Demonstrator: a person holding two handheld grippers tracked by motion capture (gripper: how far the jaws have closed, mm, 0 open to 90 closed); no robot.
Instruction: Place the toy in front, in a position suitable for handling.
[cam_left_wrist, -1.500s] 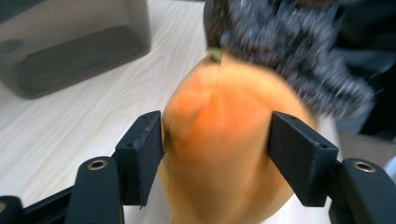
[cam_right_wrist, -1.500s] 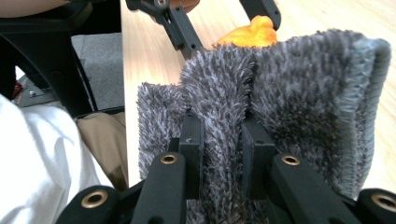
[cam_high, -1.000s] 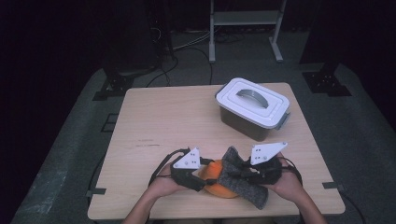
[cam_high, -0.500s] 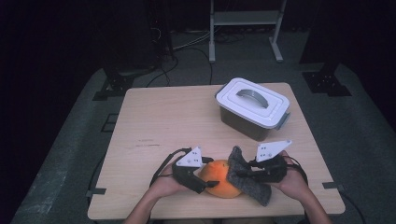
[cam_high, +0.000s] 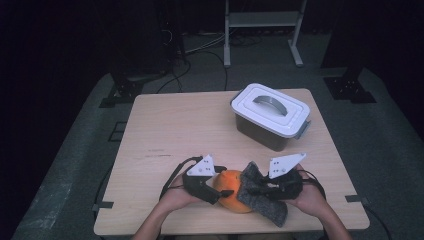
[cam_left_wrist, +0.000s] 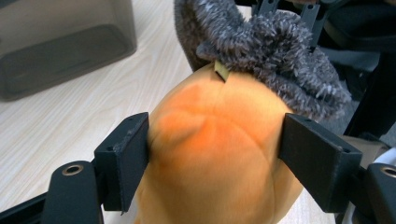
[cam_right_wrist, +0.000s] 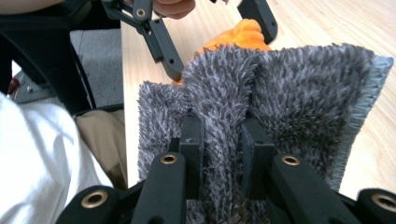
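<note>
A round orange plush ball (cam_high: 234, 192), soft and seamed like a stuffed pumpkin or fruit, sits at the near edge of the pale wooden counter (cam_high: 200, 130), between the two hand-held tools. A shaggy dark grey cloth (cam_high: 262, 200) of deep microfibre pile lies against the ball's right side and top and trails toward the counter's near edge; in the left gripper view the cloth (cam_left_wrist: 275, 60) is bunched over the far end of the ball (cam_left_wrist: 219, 149), touching it beside a small tan tag.

The left gripper (cam_high: 215, 187) grasps the ball: in its own view the two black jaws press against the ball's flanks from either side, with the plush bulging between them. The person's left hand (cam_high: 175, 196) holds this tool from below.

The right gripper (cam_high: 257, 189) holds the cloth: in the right gripper view its jaws stand close together, pinching a raised fold of the grey pile (cam_right_wrist: 261, 98), with the rest of the cloth spread to both sides and the orange ball (cam_right_wrist: 238, 35) peeking out beyond it. The right hand (cam_high: 307, 197) grips this tool near the counter's front right part.

Well apart, toward the far right of the counter, stands a translucent grey plastic storage box with a white lid and a grey carry handle (cam_high: 272, 112), its lid on.
</note>
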